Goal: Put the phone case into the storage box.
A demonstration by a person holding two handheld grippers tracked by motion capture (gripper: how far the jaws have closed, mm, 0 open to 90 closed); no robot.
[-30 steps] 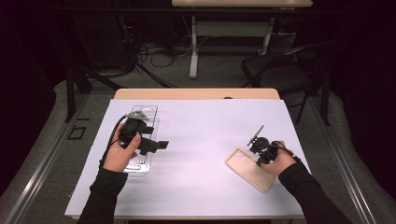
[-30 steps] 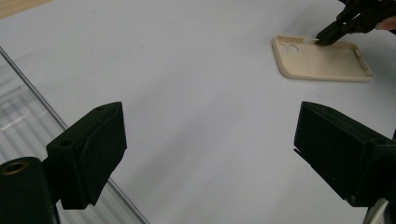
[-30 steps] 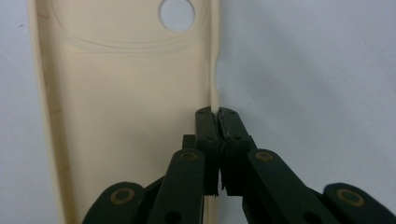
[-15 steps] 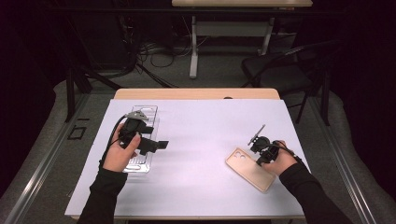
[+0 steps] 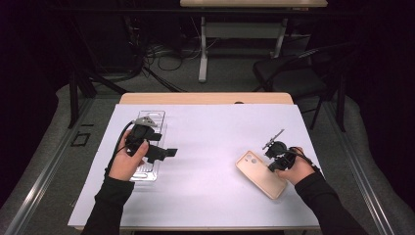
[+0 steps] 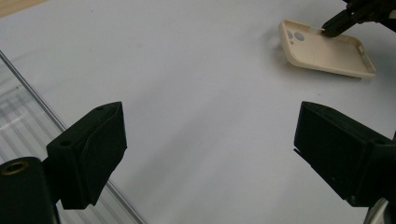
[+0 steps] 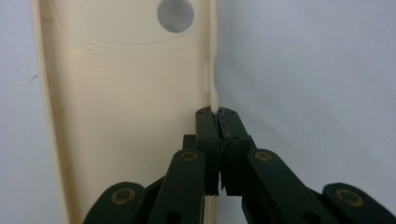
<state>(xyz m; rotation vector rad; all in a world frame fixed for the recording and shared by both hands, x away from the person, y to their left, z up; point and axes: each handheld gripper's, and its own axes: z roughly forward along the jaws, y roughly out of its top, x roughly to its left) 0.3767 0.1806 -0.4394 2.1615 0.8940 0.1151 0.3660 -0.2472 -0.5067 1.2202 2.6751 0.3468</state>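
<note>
One grasp looks made: the right gripper (image 7: 217, 112) pinches the side rim of the beige phone case (image 5: 260, 173) lying on the table (image 5: 210, 132), while the left gripper (image 6: 205, 140) waits wide open near the clear tray (image 5: 147, 169), well apart from the case.

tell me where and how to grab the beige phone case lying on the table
Grip the thin raised side wall along a long edge of the phone case. It lies flat, open side up, so the rim stands clear of the white table and a narrow pinch fits over it. Come from above on the outer side; the right gripper is already shut on that wall, below the camera cutout. The left gripper is open, away from it.
</note>
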